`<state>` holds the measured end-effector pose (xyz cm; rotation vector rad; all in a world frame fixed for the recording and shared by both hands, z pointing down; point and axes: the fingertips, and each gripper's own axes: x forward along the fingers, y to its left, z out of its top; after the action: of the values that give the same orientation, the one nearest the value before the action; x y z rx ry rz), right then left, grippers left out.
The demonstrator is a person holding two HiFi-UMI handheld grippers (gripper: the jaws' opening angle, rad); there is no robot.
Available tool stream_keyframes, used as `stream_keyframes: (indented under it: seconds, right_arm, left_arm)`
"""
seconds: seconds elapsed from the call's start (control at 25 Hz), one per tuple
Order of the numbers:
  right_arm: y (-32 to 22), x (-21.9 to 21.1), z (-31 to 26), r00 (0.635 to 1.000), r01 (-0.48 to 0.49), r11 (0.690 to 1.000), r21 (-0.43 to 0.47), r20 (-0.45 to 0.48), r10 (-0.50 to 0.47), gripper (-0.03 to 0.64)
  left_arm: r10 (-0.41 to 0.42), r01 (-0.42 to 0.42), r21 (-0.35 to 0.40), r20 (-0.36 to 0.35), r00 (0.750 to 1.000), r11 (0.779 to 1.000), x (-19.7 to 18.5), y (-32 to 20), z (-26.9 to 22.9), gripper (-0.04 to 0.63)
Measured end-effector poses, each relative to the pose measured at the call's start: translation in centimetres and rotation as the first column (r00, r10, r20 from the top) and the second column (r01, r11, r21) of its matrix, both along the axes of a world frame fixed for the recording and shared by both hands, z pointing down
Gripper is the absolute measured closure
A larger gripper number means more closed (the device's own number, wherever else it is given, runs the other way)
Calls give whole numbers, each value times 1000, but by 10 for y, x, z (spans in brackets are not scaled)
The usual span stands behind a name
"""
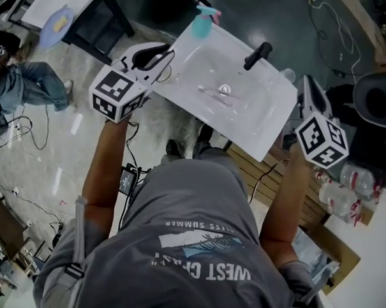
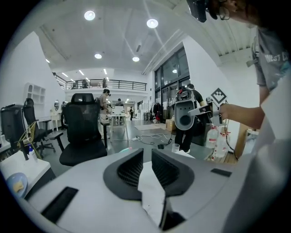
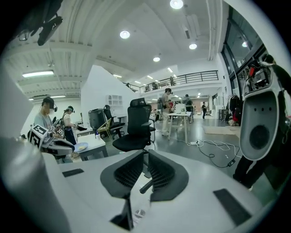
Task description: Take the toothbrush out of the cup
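In the head view a thin pale toothbrush point(image 1: 213, 93) lies in the basin of the white sink point(image 1: 183, 86), beside the drain. A clear cup point(image 1: 288, 75) point(image 2: 175, 148) stands on the sink's far right corner, past the black faucet point(image 1: 257, 55) point(image 3: 146, 185). My left gripper point(image 1: 151, 56) point(image 2: 146, 157) hovers at the sink's left edge, its jaws a narrow gap apart with nothing between them. At the right edge, near the cup, my right gripper point(image 1: 310, 91) point(image 3: 145, 157) hangs the same way, empty. Each gripper shows in the other's view: the right gripper point(image 2: 195, 111) and the left gripper point(image 3: 50, 143).
A teal soap bottle point(image 1: 203, 22) stands at the sink's back corner. Water bottles point(image 1: 345, 185) and a cardboard box point(image 1: 332, 252) lie at the right, with a black chair point(image 1: 377, 101) beyond. A seated person point(image 1: 17, 85) and a white table with a blue plate point(image 1: 57, 24) are at left.
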<state>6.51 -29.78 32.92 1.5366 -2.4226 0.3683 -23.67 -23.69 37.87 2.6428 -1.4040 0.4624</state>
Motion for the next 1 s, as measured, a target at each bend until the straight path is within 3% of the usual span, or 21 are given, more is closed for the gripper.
stream_keyframes:
  seconds: [0.48, 0.68, 0.84, 1.0]
  right_arm:
    - [40, -80, -38, 984, 173, 981, 82, 32, -176, 607]
    - [65, -114, -52, 957, 279, 954, 111, 49, -286, 611]
    - [91, -140, -61, 924, 377, 917, 133, 13, -382, 611]
    - [104, -150, -61, 911, 404, 905, 134, 26, -411, 611]
  left_arm:
    - [73, -79, 123, 50, 996, 989, -2, 20, -57, 543]
    - [99, -108, 149, 68, 993, 983, 7, 34, -73, 543]
    - [128, -139, 161, 78, 989, 977, 20, 44, -82, 543]
    - [163, -177, 166, 94, 982, 970, 35, 49, -85, 543]
